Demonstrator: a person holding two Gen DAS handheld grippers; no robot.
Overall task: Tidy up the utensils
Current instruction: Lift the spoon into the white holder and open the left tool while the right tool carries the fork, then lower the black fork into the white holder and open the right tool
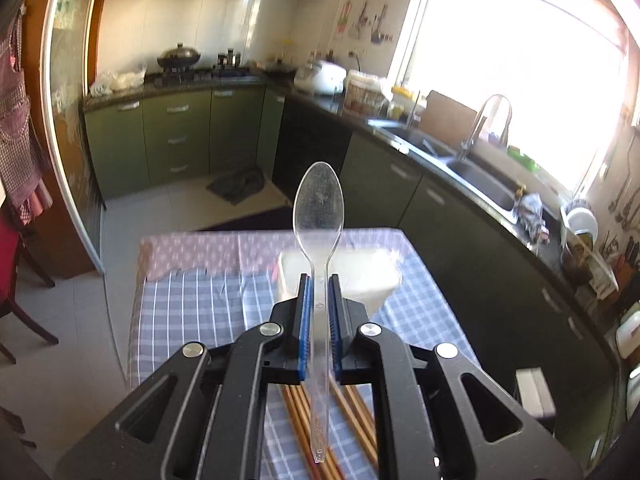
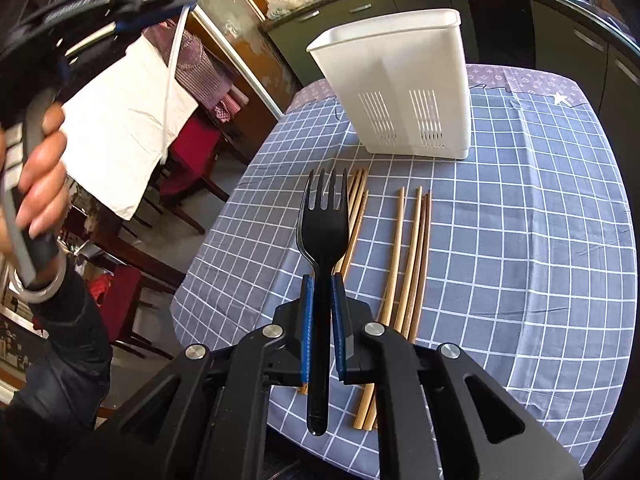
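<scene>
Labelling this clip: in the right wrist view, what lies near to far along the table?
Right hand-held gripper → black plastic fork → loose wooden chopsticks → white slotted plastic utensil holder.

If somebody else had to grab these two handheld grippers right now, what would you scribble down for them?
Left gripper: shut on the clear plastic spoon, bowl pointing away, lifted above the table.
Right gripper: shut on the black plastic fork, tines forward, also off the cloth.
White utensil holder: upright at the far end of the checked tablecloth; whether anything is inside cannot be seen.
Wooden chopsticks: lying loose in two groups on the cloth, in front of the holder.
Done: spoon and fork picked up.
Left: drop both into the holder, then gather the chopsticks.
</scene>
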